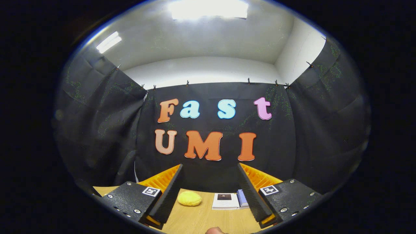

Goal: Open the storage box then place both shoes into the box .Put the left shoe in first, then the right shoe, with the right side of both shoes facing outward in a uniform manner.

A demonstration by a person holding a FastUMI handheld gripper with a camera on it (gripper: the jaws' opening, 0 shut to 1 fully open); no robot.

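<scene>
Gripper [209,191] level, jaws wide apart

Light comes from two ceiling fixtures: a large panel [208,9] at top centre, blown out to pure white glare, and a smaller strip [109,41] at upper left. The pale ceiling is bright; the black cloth walls [97,123] stay dim, flecked with green noise. Fisheye distortion bends straight lines toward the edges, where the picture darkens and softens. The centre is sharp.
</scene>
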